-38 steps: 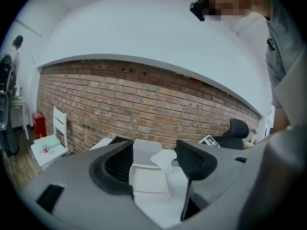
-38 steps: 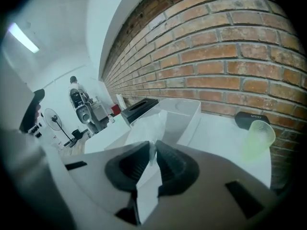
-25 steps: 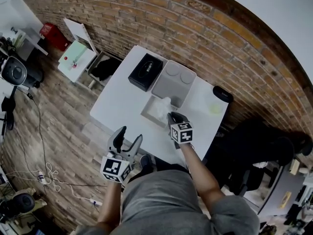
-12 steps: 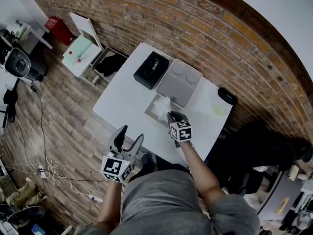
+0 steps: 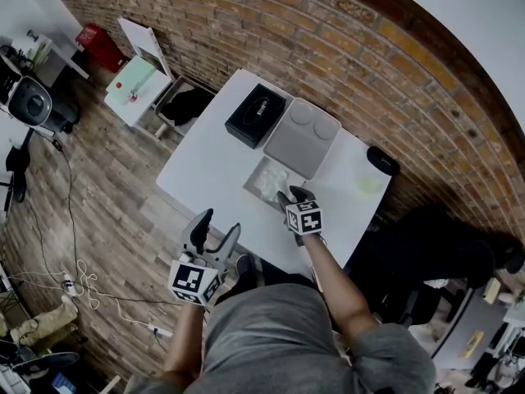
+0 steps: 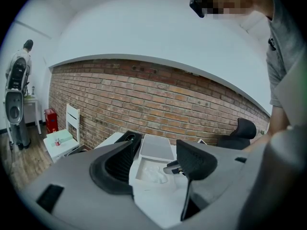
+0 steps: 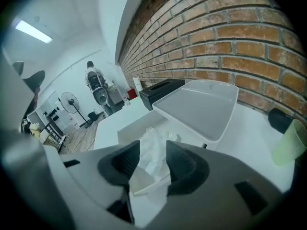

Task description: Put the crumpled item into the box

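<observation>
One crumpled item (image 7: 151, 139) in box (image 7: 125, 134) — right tool (image 7: 152, 147) jaws just opening around it

The dark jaws of the right gripper (image 7: 152, 166), just opening, hide the lower part of the crumpled white paper wad (image 7: 152, 145); the edge cuts off a pale green translucent object (image 7: 290, 142).

Head camera looks steeply down; both gripper cameras face the box (image 7: 125, 131).

Right gripper (image 5: 289, 194) opening; crumpled item (image 5: 271, 183) dropped into box (image 5: 259, 171).
</observation>
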A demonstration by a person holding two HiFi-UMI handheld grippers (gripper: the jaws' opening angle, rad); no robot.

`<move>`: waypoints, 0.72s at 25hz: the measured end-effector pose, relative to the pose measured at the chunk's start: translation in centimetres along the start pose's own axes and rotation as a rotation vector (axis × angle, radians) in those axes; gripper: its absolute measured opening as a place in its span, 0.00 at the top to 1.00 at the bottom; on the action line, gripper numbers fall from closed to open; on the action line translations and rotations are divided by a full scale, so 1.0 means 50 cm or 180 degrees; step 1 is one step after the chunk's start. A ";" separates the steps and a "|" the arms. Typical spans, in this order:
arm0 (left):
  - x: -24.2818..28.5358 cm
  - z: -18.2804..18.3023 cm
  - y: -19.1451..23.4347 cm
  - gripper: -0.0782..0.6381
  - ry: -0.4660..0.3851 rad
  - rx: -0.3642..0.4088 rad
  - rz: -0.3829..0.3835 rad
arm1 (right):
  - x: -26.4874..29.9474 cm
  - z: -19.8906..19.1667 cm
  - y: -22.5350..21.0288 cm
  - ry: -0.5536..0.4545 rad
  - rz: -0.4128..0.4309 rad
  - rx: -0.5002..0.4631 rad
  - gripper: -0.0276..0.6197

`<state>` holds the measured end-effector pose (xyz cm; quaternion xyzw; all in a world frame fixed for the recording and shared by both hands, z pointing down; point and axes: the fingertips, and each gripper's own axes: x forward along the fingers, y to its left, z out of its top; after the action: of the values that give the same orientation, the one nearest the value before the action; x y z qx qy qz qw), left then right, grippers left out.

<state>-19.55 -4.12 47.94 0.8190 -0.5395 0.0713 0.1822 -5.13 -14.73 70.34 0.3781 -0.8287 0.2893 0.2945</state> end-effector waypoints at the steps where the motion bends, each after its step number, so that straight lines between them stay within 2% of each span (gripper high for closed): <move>1: 0.002 0.001 -0.001 0.51 -0.0002 -0.0002 -0.0006 | -0.002 0.000 -0.002 0.0001 -0.0005 -0.0002 0.68; 18: 0.025 -0.004 -0.024 0.51 0.0002 0.0017 -0.0222 | -0.084 0.025 -0.002 -0.0298 -0.0140 0.0051 0.67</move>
<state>-17.91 -4.67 48.26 0.8377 -0.5104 0.0666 0.1826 -3.11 -13.76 66.59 0.4116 -0.8307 0.2713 0.2586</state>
